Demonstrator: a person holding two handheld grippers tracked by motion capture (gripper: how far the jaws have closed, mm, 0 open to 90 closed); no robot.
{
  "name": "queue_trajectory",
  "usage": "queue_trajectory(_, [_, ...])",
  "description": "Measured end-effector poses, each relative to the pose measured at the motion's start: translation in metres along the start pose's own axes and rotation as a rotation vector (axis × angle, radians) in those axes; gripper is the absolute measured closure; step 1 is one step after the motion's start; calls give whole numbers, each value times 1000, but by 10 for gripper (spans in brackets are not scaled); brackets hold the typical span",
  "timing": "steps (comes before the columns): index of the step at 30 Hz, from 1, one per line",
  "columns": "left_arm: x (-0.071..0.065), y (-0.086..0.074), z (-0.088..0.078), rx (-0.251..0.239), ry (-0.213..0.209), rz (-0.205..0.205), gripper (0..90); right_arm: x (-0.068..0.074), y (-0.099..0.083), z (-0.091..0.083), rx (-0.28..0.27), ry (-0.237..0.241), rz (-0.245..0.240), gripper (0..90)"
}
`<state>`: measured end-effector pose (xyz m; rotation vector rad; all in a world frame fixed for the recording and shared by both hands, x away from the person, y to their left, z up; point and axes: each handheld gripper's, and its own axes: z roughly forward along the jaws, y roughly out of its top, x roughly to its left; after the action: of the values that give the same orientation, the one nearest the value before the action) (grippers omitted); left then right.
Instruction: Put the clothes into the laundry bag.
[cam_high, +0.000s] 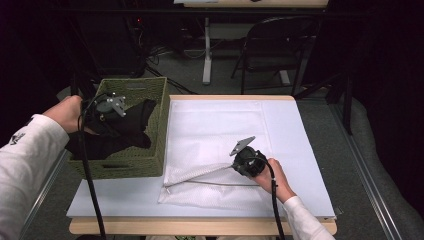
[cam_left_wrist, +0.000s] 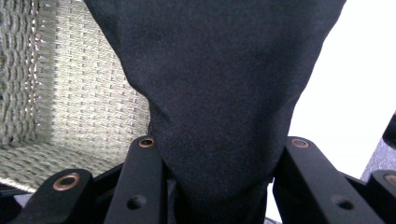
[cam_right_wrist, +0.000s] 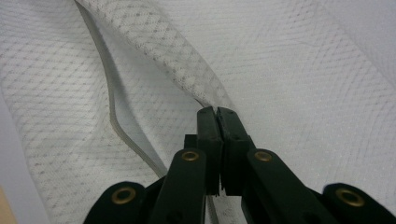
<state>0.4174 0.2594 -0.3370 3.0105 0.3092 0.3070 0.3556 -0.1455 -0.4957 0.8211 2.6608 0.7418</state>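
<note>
Two grips | left gripper (cam_high: 111, 111) jaws clamp black cloth (cam_left_wrist: 219, 93) | right gripper (cam_right_wrist: 217, 119) jaws pinch white mesh bag (cam_right_wrist: 299, 70)

No text, label, brand, number or sign can be read on anything here. The only mark of that kind is a small dark print on the white left sleeve (cam_high: 17, 138) at the left edge of the high view, and it is too small and blurred to make out.
</note>
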Motion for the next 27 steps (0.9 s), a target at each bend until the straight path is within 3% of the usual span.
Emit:
queue_trajectory(9, [-12,10,-12,55,-35,6,654,0,0,0,1,-3,-2,891])
queue_trajectory(13, [-18,13,-16,54,-44,16,654,0,0,0,0,-3,0,891])
queue_trajectory(15, [-25,17,-18,51,-62,13,654,-1,1,0,-5,-4,-21,891])
queue_trajectory(20, [-36,26,-19,66,-90,19,653,-1,1,0,-5,-5,-24,891])
queue_trajectory(23, [-45,33,-16,63,-120,1,653,0,1,0,-5,-8,-22,891])
queue_trajectory(27, [-58,42,-11,73,-127,13,653,0,2,0,-11,-13,-27,892])
